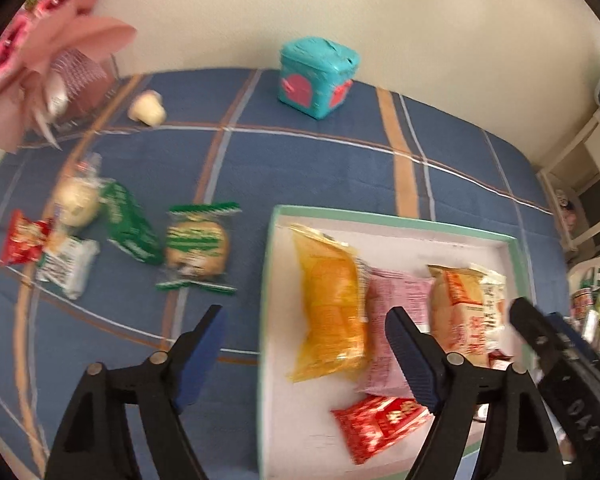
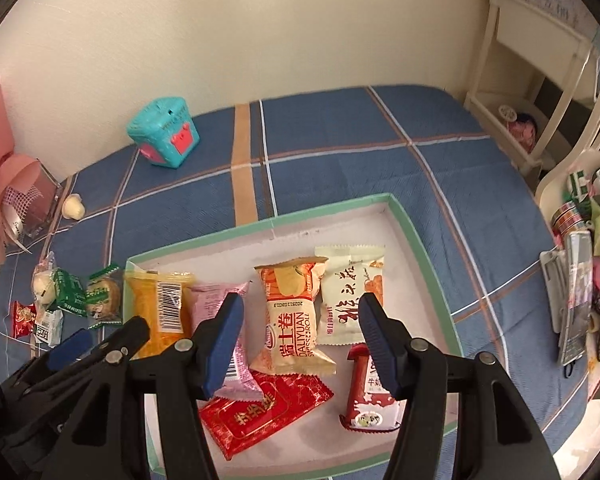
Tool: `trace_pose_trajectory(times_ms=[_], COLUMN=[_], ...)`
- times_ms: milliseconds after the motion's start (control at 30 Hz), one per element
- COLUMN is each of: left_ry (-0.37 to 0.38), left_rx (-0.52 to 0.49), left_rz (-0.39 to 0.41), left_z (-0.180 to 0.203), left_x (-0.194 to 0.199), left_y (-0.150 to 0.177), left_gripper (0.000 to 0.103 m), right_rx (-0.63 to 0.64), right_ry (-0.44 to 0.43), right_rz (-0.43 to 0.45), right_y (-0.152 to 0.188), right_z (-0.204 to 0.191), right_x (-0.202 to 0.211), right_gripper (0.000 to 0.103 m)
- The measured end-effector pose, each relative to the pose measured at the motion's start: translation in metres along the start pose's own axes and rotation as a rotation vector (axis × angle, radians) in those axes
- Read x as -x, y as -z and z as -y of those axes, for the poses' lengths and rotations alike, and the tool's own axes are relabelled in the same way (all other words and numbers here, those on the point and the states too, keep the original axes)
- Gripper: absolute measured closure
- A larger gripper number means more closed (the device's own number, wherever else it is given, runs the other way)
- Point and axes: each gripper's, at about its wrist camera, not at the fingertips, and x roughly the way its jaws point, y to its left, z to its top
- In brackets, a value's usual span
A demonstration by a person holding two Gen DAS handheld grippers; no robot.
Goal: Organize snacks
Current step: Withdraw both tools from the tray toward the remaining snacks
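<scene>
Left tongs (image 1: pixel 304 344) and right tongs (image 2: pixel 300 320): both wide, holding nothing. Green-rimmed tray (image 2: pixel 416 232) on the bed (image 2: pixel 340 140) holds 6 snack packets. 5 packets (image 1: pixel 196 246) lie near the bed's left edge.

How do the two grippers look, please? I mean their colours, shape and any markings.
Both the left gripper and the right gripper have black plastic bodies with round silver pivot pins. The fingers are angular and carry ribbed dark blue pads. No cables or sleeves show.
</scene>
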Motion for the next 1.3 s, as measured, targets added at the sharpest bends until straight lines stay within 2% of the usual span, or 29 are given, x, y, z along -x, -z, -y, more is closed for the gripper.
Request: trace_pose_trajectory(times_ms=[100, 167, 300, 600, 967, 1000, 1100, 1167, 1233, 1300], left_ry=[-0.056, -0.09, -0.15, -0.174, -0.169, -0.174, -0.205, -0.219, -0.229, -0.245], left_rx=[0.011, 0.018, 0.016, 0.051, 0.124, 0.132, 0.164, 0.186, 0.216, 0.241], left_rz=[0.03, 0.048, 0.092, 0.136, 0.117, 0.115, 0.124, 0.121, 0.11, 0.104], left_z=[-0.014, -0.022, -0.04, -0.065, -0.089, -0.091, -0.1, -0.106, -0.113, -0.12], left_x=[0.008, 0.014, 0.028, 0.05, 0.045, 0.043, 0.038, 0.033, 0.027, 0.022], left_y=[0.002, 0.002, 0.003, 0.01, 0.015, 0.015, 0.015, 0.016, 0.018, 0.02], left_gripper=[0.016, 0.009, 0.006, 0.002, 0.0, 0.0, 0.0, 0.0, 0.0, 0.0], right_rx=[0.019, 0.026, 0.05, 0.113, 0.139, 0.139, 0.146, 0.143, 0.129, 0.111], right_ry=[0.002, 0.003, 0.007, -0.003, -0.003, -0.004, -0.001, -0.001, -0.008, -0.013], right_rz=[0.015, 0.017, 0.007, -0.021, -0.062, -0.069, -0.087, -0.092, -0.1, -0.1], right_y=[0.002, 0.006, 0.014, 0.03, 0.038, 0.038, 0.04, 0.04, 0.041, 0.043], right_z=[-0.005, -0.007, -0.014, -0.036, -0.042, -0.043, -0.043, -0.042, -0.039, -0.036], right_x=[0.009, 0.013, 0.016, 0.013, -0.001, -0.004, -0.013, -0.018, -0.025, -0.03], right_gripper=[0.042, 0.041, 0.041, 0.041, 0.041, 0.039, 0.025, 0.02, 0.008, 0.001])
